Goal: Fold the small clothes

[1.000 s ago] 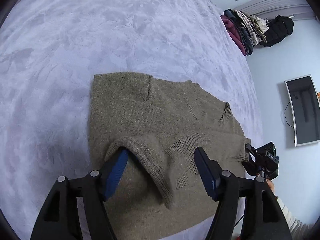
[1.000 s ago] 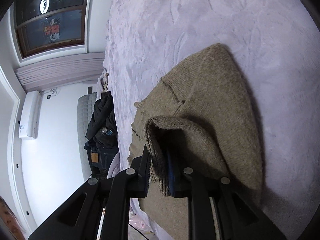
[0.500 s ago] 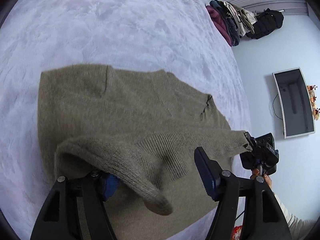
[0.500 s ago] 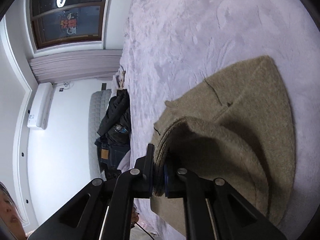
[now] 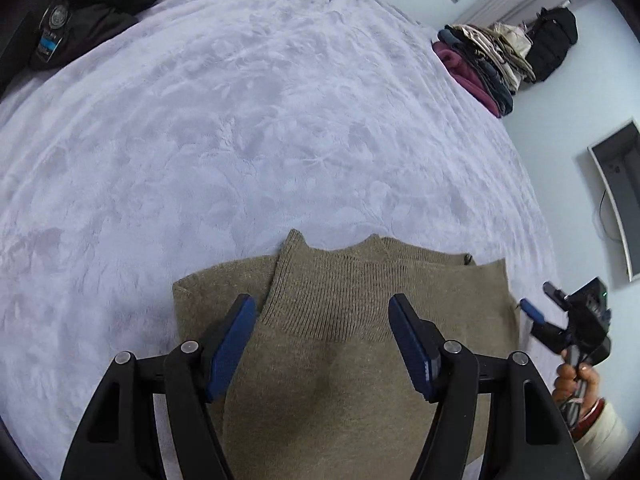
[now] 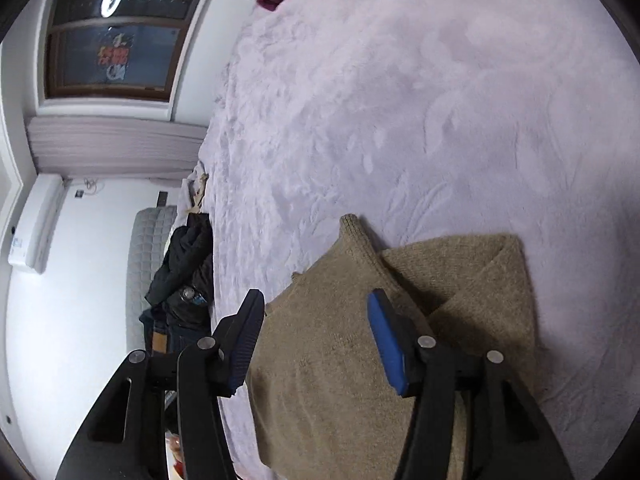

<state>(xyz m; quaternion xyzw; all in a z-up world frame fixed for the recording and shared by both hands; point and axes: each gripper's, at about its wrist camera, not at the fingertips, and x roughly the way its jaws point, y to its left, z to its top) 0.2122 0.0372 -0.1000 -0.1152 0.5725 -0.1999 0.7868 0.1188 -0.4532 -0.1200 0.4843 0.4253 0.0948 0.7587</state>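
An olive-brown knitted sweater (image 5: 360,344) lies folded on the lavender bed cover (image 5: 240,140), its ribbed hem laid across the top layer. My left gripper (image 5: 322,344) hovers over it, open, with nothing pinched between its blue pads (image 5: 230,346). In the left wrist view my right gripper (image 5: 560,324) is at the sweater's right edge, held by a hand (image 5: 576,376). In the right wrist view the right gripper (image 6: 318,340) has its jaws opening above the sweater (image 6: 340,380). The cloth lies below its pads, not pressed by them.
A stack of folded clothes (image 5: 480,64) sits at the bed's far right corner, with a black bag (image 5: 554,40) behind it. A dark jacket (image 5: 92,4) lies at the far left, and a screen (image 5: 620,192) hangs on the right wall. The bed edge runs close to the right gripper.
The right gripper, shut on the sweater's hem before, has let it go and opened. The lifted lower part now lies flat over the upper part. The fold no longer drapes the left finger.
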